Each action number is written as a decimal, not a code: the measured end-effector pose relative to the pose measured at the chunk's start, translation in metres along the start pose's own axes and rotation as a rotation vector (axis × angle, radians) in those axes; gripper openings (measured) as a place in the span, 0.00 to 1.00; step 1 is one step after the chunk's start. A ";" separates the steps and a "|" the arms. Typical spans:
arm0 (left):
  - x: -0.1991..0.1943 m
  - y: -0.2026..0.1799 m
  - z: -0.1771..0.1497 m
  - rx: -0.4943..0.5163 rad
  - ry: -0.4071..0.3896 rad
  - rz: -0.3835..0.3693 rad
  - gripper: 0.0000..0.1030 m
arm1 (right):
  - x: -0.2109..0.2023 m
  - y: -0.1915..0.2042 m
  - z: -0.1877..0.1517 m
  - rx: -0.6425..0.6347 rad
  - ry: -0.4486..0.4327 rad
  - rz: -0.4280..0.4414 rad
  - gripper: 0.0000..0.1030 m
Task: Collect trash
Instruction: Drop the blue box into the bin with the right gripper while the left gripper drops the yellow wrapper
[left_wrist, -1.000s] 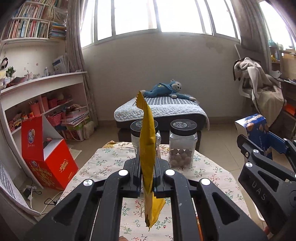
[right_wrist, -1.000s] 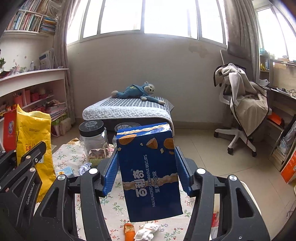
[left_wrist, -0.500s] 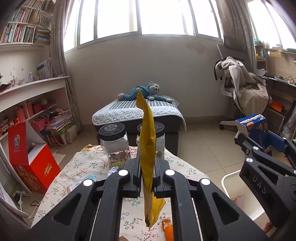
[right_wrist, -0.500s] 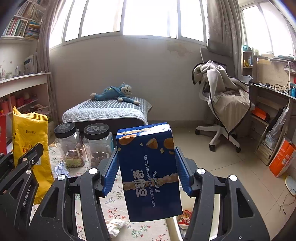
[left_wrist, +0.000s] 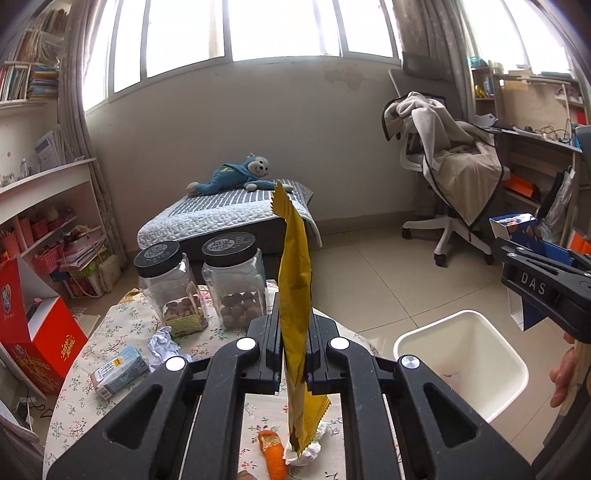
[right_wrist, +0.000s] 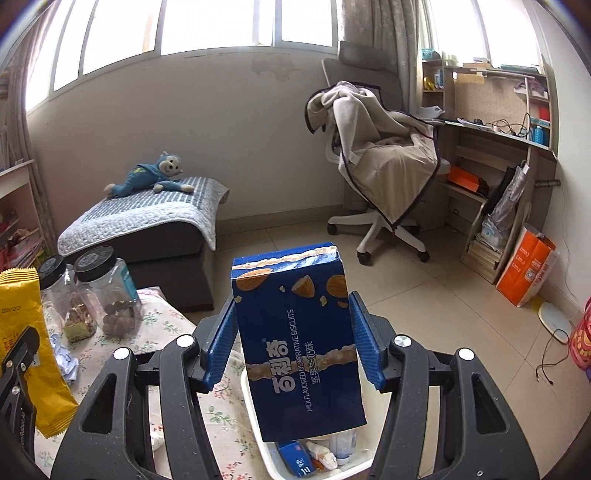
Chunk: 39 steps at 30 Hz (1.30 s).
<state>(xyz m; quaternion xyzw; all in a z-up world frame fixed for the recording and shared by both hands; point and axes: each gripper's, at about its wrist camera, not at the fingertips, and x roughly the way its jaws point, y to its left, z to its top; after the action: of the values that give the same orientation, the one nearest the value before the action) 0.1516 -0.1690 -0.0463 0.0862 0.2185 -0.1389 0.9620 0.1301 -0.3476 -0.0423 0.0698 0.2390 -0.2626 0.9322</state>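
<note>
My left gripper (left_wrist: 295, 321) is shut on a flat yellow snack bag (left_wrist: 295, 266), held upright and edge-on above the floral table (left_wrist: 110, 332). The same bag (right_wrist: 22, 332) shows at the left edge of the right wrist view. My right gripper (right_wrist: 291, 306) holds a blue biscuit box (right_wrist: 299, 350) between its blue pads directly over a white bin (right_wrist: 267, 461). Its jaws are opening, and the box tilts a little but still sits at the pad tips. The left wrist view shows the bin (left_wrist: 461, 350) on the floor right of the table, with the right gripper (left_wrist: 535, 284) above it.
Two clear jars (left_wrist: 170, 291) (left_wrist: 234, 280) stand at the table's far edge. A crumpled paper (left_wrist: 162, 341), a small carton (left_wrist: 118, 373) and an orange wrapper (left_wrist: 273, 454) lie on the cloth. The bin holds several wrappers. A person's hand (left_wrist: 563, 373) shows at right.
Both grippers have swung to the right with their loads. The white bin has come into view, and the blue box now hangs over it, tilted slightly more.
</note>
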 end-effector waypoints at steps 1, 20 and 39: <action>0.001 -0.006 0.000 0.004 0.006 -0.014 0.10 | 0.003 -0.006 0.000 0.004 0.009 -0.015 0.59; 0.029 -0.122 0.007 0.042 0.102 -0.220 0.10 | 0.000 -0.116 0.014 0.260 -0.007 -0.247 0.93; 0.047 -0.139 0.013 0.053 0.195 -0.241 0.84 | 0.002 -0.139 0.005 0.248 0.049 -0.346 0.93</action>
<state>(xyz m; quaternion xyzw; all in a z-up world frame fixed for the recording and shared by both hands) 0.1553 -0.3140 -0.0704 0.0976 0.3159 -0.2498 0.9101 0.0611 -0.4680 -0.0396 0.1485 0.2360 -0.4445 0.8513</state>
